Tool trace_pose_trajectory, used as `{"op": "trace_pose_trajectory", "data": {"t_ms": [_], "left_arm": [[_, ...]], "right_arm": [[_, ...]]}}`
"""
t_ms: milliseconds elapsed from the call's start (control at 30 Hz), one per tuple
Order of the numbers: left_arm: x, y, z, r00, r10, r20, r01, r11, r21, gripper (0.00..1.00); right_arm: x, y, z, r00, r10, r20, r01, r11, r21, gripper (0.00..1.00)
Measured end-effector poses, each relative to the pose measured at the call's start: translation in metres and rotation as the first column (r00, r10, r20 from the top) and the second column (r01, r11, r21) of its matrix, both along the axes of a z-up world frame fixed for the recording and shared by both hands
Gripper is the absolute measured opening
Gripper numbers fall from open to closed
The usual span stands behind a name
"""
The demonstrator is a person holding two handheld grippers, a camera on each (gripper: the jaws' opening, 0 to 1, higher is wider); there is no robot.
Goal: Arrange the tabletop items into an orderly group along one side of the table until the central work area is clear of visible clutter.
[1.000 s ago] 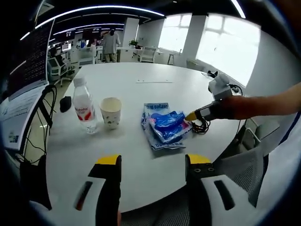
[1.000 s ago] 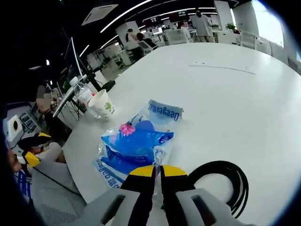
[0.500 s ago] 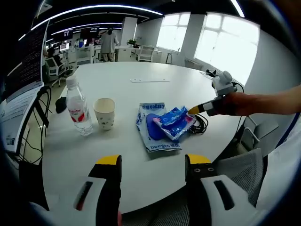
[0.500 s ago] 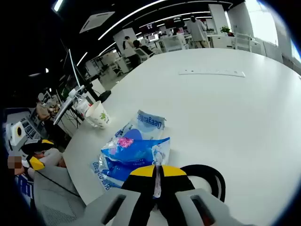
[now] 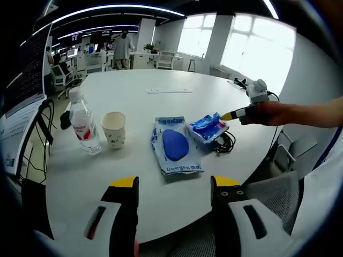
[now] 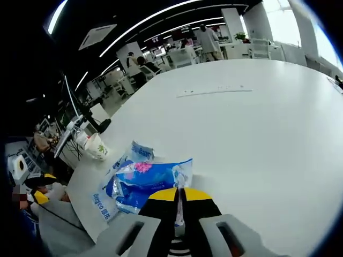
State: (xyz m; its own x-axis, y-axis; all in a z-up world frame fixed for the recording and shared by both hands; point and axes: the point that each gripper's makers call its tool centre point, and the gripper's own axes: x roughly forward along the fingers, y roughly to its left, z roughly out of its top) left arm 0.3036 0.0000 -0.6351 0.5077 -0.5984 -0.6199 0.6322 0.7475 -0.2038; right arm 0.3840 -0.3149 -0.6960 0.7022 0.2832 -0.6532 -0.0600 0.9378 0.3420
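While the right gripper (image 6: 179,199) is pinching the blue packet (image 6: 144,179) by one thin corner, it is risking slipping onto the counter (image 6: 257,118); the left gripper (image 5: 172,187), jaws apart, is idling at 6 o'clock.

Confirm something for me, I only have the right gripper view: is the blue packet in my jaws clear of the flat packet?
Observer: Yes. In the left gripper view the blue packet hangs from the right gripper, off to one side of the flat packet, with a gap between them.
Operator: What's under it?
Observer: A coiled black cable lies on the table just below the blue packet. I can't tell if they touch.
Operator: Left gripper busy?
Observer: No. The left gripper has its jaws open with nothing between them, over the near table edge.
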Motion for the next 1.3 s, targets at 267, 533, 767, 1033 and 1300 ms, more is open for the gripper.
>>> {"op": "trace_pose_trajectory", "data": {"t_ms": [267, 533, 767, 1033, 1300], "left_arm": [[-0.005, 0.0, -0.001, 1.0, 0.013, -0.005, -0.013, 1.0, 0.001, 0.53], [-0.009, 0.004, -0.002, 0.999, 0.039, -0.012, -0.039, 0.999, 0.001, 0.53], [-0.012, 0.007, -0.003, 0.998, 0.057, -0.016, -0.057, 0.998, 0.007, 0.52], [-0.01, 0.008, -0.003, 0.997, 0.07, -0.016, -0.069, 0.998, 0.013, 0.52], [-0.01, 0.004, -0.005, 0.997, 0.072, -0.025, -0.072, 0.997, 0.016, 0.52]], "right_arm": [[0.008, -0.027, 0.004, 0.999, -0.052, 0.006, 0.052, 0.999, -0.017, 0.0], [0.018, -0.053, 0.002, 0.994, -0.112, 0.004, 0.112, 0.994, -0.012, 0.0], [0.025, -0.067, -0.001, 0.99, -0.14, -0.003, 0.14, 0.99, -0.021, 0.0], [0.031, -0.081, -0.013, 0.985, -0.17, -0.025, 0.169, 0.985, -0.023, 0.0], [0.031, -0.09, -0.023, 0.982, -0.183, -0.05, 0.182, 0.983, -0.021, 0.0]]}}
